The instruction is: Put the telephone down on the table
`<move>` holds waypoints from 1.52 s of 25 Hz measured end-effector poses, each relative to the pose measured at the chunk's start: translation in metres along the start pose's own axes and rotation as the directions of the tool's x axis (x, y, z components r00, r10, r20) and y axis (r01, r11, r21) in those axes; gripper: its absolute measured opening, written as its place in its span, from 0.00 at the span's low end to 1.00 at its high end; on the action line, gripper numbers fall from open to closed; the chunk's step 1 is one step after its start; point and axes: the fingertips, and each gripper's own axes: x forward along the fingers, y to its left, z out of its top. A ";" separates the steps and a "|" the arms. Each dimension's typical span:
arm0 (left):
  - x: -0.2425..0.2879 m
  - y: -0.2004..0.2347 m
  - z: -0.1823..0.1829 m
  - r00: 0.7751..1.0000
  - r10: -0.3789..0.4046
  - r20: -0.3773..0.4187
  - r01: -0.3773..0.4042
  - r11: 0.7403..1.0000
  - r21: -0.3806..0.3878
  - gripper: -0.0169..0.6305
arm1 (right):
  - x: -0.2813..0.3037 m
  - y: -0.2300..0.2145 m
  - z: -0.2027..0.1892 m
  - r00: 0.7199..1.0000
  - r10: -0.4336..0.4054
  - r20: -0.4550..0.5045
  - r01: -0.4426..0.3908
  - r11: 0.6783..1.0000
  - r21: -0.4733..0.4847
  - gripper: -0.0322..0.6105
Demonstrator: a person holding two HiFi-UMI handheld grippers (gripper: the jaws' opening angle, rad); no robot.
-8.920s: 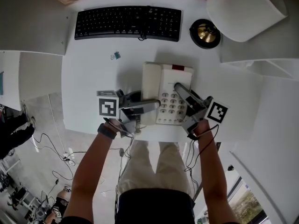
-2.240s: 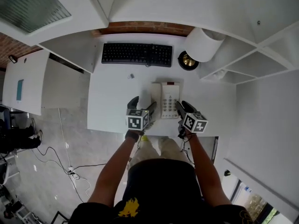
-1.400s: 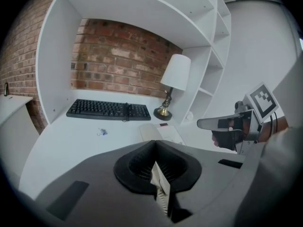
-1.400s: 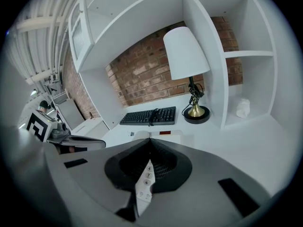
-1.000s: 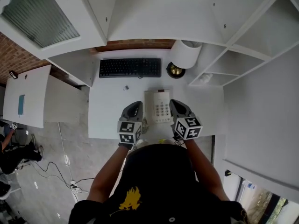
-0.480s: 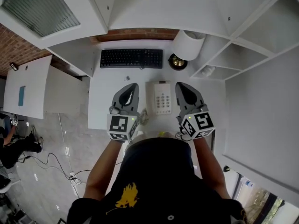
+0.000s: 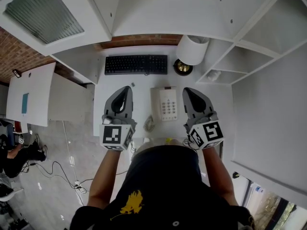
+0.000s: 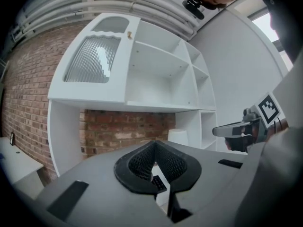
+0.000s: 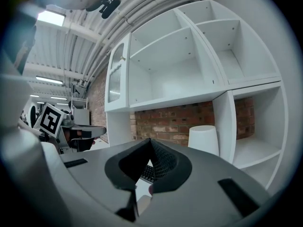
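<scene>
Evidently the telephone is already set down, so no grasp is in hand. At the left, the left gripper (image 7: pixel 124 90) is held level with its fingers pressed together and nothing between them. Between the two grippers the telephone (image 7: pixel 164 104) lies flat on the white surface (image 7: pixel 142 96), touched by neither. Its long axis is pointed away from the person, toward the keyboard (image 7: pixel 136 64). A cord (image 7: pixel 149 123) is looped by its near left corner, close to the front edge. At the right, the right gripper (image 7: pixel 189 92) is likewise shut and empty, and it is judged slightly the nearer of the two to the telephone. Bare surface is left on both sides of the telephone. Room is tighter behind on the right, where a lamp (image 7: pixel 193 50) stands beside the shelves (image 7: pixel 240 56).
</scene>
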 end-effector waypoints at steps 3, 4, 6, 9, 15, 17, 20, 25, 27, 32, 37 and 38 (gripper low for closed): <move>-0.003 0.003 0.008 1.000 0.006 0.016 -0.006 1.000 0.004 0.05 | -0.004 -0.001 0.008 1.000 -0.004 0.011 0.004 1.000 -0.019 0.05; -0.004 0.004 0.009 1.000 0.006 0.017 -0.006 1.000 0.004 0.05 | -0.005 -0.002 0.011 1.000 -0.009 0.015 0.010 0.999 -0.030 0.05; -0.005 0.004 0.009 1.000 0.001 0.015 -0.001 1.000 0.002 0.05 | -0.006 -0.004 0.015 1.000 -0.021 0.022 0.022 0.999 -0.044 0.05; -0.004 0.000 0.010 1.000 -0.018 0.007 0.018 1.000 -0.001 0.05 | -0.009 -0.006 0.020 0.999 -0.032 0.027 0.033 0.998 -0.046 0.05; -0.006 -0.003 0.011 1.000 -0.024 0.007 0.024 1.000 0.001 0.05 | -0.011 -0.006 0.023 0.999 -0.041 0.027 0.043 0.998 -0.049 0.05; -0.007 -0.002 0.010 1.000 -0.023 0.005 0.023 1.000 0.000 0.05 | -0.012 -0.006 0.024 0.999 -0.045 0.028 0.046 0.998 -0.052 0.05; -0.008 0.000 0.010 1.000 -0.021 0.004 0.021 1.000 0.001 0.05 | -0.013 -0.007 0.025 0.998 -0.050 0.030 0.051 0.997 -0.055 0.05; -0.008 0.000 0.009 1.000 -0.021 0.003 0.021 1.000 0.004 0.05 | -0.014 -0.009 0.026 0.998 -0.060 0.031 0.062 0.996 -0.061 0.05; -0.008 -0.001 0.008 1.000 -0.024 0.001 0.024 1.000 0.004 0.05 | -0.014 -0.009 0.026 0.998 -0.063 0.028 0.065 0.995 -0.070 0.05; -0.008 -0.002 0.008 0.999 -0.032 -0.001 0.032 0.999 0.006 0.05 | -0.015 -0.008 0.029 0.997 -0.068 0.035 0.070 0.995 -0.066 0.05; -0.008 -0.005 0.005 0.999 -0.041 -0.007 0.041 0.999 0.001 0.05 | -0.017 -0.011 0.030 0.996 -0.082 0.038 0.085 0.994 -0.067 0.05; -0.009 -0.006 0.005 0.999 -0.044 -0.009 0.044 0.999 -0.003 0.05 | -0.018 -0.011 0.032 0.995 -0.087 0.038 0.090 0.994 -0.069 0.05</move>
